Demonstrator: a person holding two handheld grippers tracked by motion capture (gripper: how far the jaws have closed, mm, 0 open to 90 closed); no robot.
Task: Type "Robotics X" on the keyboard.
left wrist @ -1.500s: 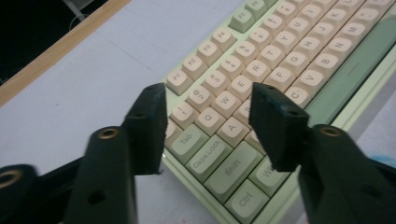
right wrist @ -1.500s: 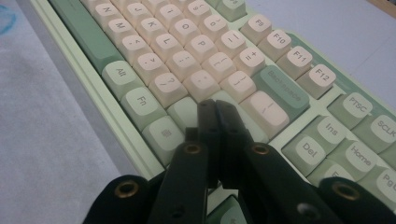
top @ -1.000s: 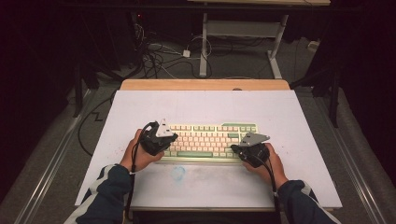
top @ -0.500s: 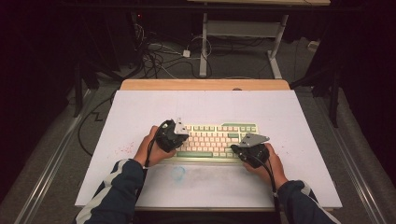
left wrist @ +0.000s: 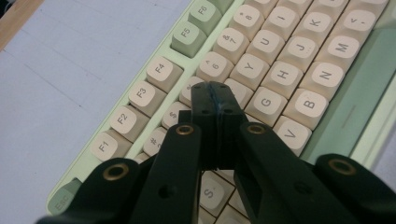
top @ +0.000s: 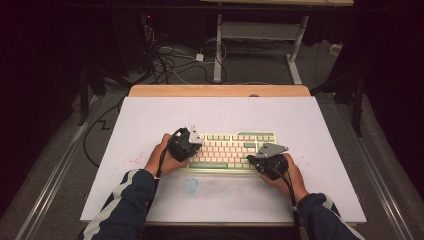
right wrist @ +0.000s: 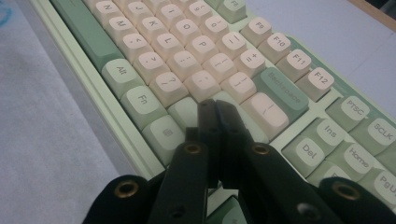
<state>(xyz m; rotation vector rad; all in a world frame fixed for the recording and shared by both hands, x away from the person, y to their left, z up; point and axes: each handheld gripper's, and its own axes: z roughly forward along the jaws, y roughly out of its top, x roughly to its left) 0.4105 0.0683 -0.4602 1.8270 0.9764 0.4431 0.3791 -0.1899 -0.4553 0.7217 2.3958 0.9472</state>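
keyboard (top: 231, 150) mid white counter (top: 150, 120) | my left claw (left wrist: 215, 93) clenched empty, over keyboard's upper-left keys | my right claw (right wrist: 215, 109) clenched empty, over keyboard's lower-right keys

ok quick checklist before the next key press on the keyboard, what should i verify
1. Left gripper shut, to press like one fingertip: ok, jaws together with nothing between.
2. Right gripper shut: ok, jaws together, empty.
3. Left gripper over the letter keys: ok, tip above the keyboard near the number row; exact key under it cannot tell.
4. Right gripper over the keys: ok, tip near the right end of the letter block; whether it touches a key cannot tell.
5. Keyboard flat on the white table sheet: ok.
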